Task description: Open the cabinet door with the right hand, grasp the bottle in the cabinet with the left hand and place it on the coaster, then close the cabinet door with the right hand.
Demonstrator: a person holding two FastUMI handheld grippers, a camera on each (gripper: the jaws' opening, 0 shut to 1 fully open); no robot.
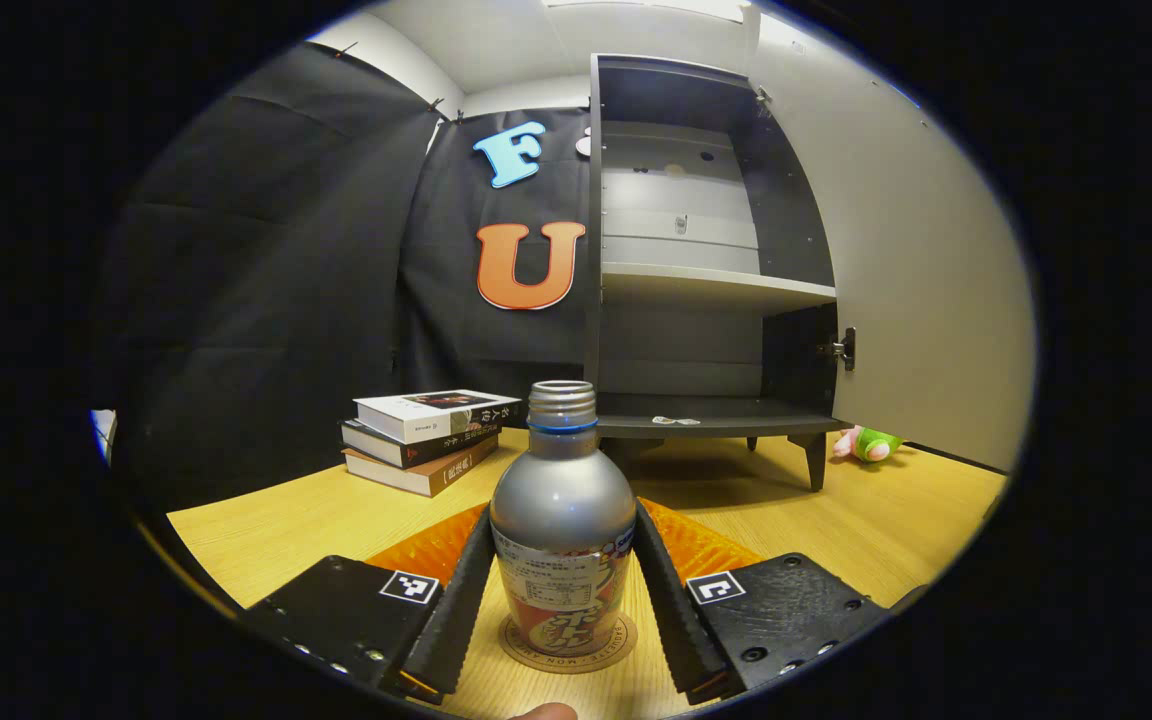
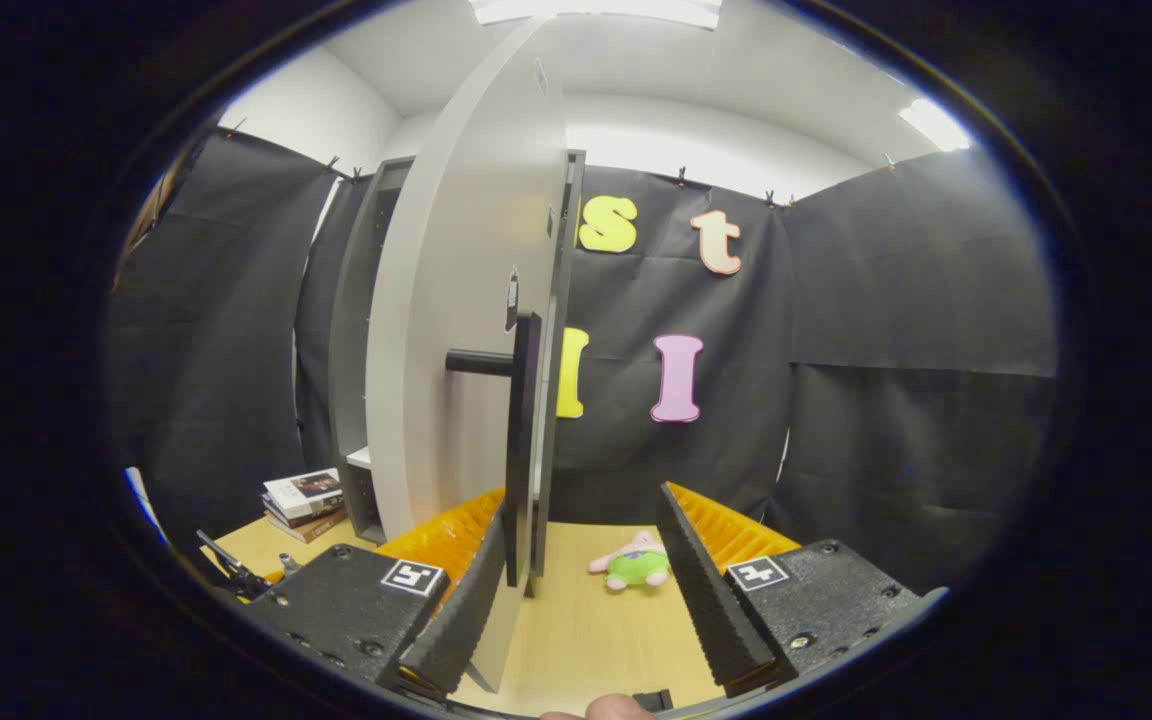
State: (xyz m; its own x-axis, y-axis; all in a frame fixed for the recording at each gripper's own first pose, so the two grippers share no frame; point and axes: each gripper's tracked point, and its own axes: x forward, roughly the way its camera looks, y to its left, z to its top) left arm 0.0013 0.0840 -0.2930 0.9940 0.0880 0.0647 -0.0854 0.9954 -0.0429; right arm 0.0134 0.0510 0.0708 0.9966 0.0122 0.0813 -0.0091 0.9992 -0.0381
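Note:
A silver bottle with no cap stands upright on a round coaster on the wooden table, in the left gripper view. My left gripper is shut on the bottle, one finger against each side of its body. Behind it the grey cabinet stands with its door swung wide open to the right. In the right gripper view the door is seen almost edge-on. Its dark vertical handle sits between the fingers of my open right gripper, close to the left finger.
A stack of three books lies left of the cabinet. A pink and green plush toy lies on the table beyond the door, also seen past my right gripper as the plush toy. A small white item rests on the cabinet's bottom shelf.

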